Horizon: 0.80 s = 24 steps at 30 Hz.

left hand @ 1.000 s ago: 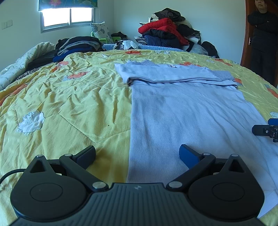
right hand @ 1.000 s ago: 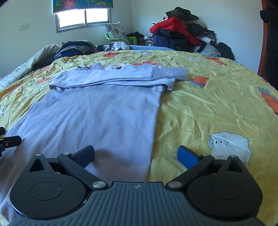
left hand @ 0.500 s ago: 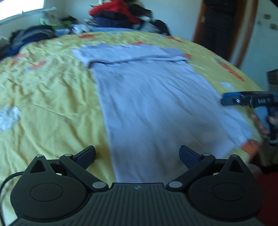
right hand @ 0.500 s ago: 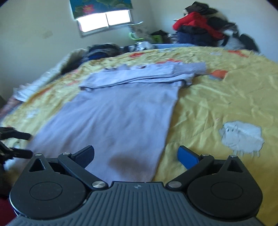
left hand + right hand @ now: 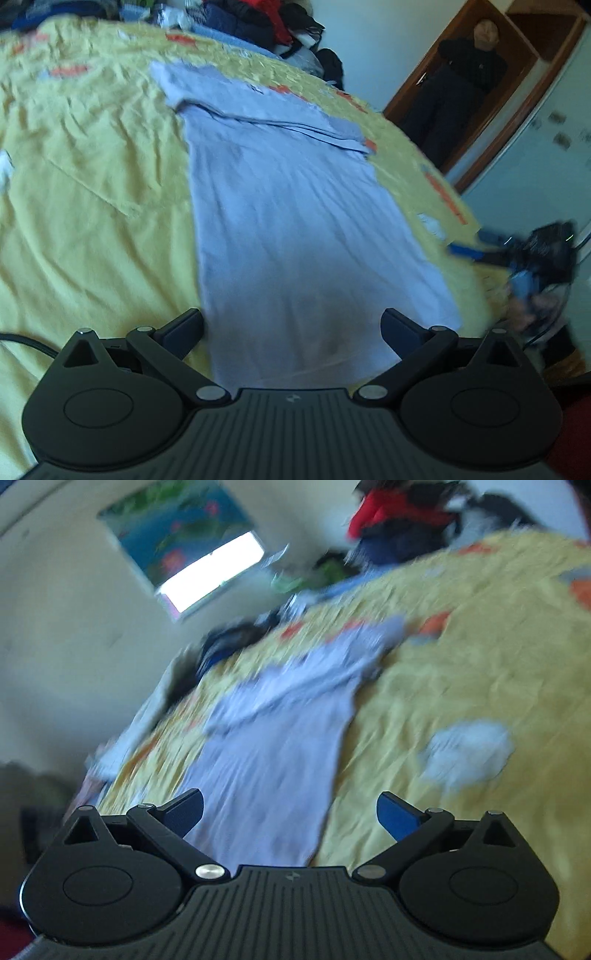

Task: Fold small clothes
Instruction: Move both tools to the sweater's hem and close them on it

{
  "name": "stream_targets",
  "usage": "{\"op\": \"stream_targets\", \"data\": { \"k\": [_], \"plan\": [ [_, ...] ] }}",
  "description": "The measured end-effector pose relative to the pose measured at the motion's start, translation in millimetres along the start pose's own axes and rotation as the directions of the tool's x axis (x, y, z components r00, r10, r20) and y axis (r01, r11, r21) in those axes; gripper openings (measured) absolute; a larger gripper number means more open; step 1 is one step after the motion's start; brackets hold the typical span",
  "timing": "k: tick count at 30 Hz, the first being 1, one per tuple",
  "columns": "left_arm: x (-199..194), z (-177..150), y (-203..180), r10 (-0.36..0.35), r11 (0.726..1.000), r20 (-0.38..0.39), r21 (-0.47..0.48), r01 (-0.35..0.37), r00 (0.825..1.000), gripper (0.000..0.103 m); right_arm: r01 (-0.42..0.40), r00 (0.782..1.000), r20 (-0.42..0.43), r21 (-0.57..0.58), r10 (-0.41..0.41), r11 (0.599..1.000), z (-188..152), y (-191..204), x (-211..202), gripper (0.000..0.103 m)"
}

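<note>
Two grippers, both spread wide and holding nothing, hang over the near hem of a pale lavender garment that lies flat on my yellow quilt. In my left wrist view, the left gripper has its fingers on either side of the hem, the left finger over the quilt just off the cloth's edge, the right one above the fabric; I cannot tell whether either touches it. The garment runs lengthwise away from me, its far end folded across into a layered band. Off its right edge I see my right gripper, blurred, blue-tipped, near the corner of the bed and apart from the cloth. A person in dark clothes stands in the wooden doorway beyond, arms crossed. A heap of dark and red clothes sits at the far side of the bed.

My right wrist view is tilted and heavily smeared. There the right gripper shows its jaws far apart, blue pads empty; the left finger sits over the garment's near end, the right over bare quilt. A white sheep-like patch on the quilt lies to the right of the cloth. A bright window under a flowered blind marks the far wall, with a clothes pile beside it.
</note>
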State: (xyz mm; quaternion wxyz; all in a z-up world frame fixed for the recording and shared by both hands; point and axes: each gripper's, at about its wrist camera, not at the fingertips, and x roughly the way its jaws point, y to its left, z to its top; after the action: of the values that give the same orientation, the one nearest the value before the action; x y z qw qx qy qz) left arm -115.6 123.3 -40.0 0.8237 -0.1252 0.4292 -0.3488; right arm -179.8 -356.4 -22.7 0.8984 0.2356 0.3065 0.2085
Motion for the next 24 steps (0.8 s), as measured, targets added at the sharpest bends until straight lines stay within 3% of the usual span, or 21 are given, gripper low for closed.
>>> {"op": "stream_targets", "data": {
  "k": [5,7,11,20,21,24],
  "plan": [
    [1.8,-0.1,5.1,-0.077,0.996,-0.004,-0.043,0.076,0.997,0.103,-0.009,0.992,-0.122,0.055,0.015,0.998,-18.0,-3.1,9.1,0.093],
    [1.0,-0.5,10.0,-0.110,0.991,0.004,-0.077,0.110,0.994,0.103,-0.024,0.992,-0.125,0.057,0.031,0.998,-25.9,-1.0,4.2,0.092],
    [4.2,-0.7,20.0,-0.199,0.970,0.010,-0.137,0.199,0.980,0.103,-0.113,0.978,-0.161,0.118,0.132,0.987,-31.1,-3.2,7.0,0.088],
    [9.4,-2.5,15.9,-0.237,0.966,-0.004,-0.108,0.235,0.971,0.102,-0.269,0.924,-0.222,0.202,0.312,0.942,-44.7,2.1,3.9,0.085],
    [9.8,-4.0,14.9,-0.236,0.967,-0.004,-0.101,0.234,0.972,0.102,-0.279,0.919,-0.226,0.205,0.323,0.938,-47.1,4.4,4.1,0.084],
    [12.4,-1.7,12.6,-0.223,0.970,-0.005,-0.104,0.221,0.975,0.101,-0.271,0.922,-0.213,0.243,0.324,0.931,-46.0,2.1,13.1,0.061]
  ]
}}
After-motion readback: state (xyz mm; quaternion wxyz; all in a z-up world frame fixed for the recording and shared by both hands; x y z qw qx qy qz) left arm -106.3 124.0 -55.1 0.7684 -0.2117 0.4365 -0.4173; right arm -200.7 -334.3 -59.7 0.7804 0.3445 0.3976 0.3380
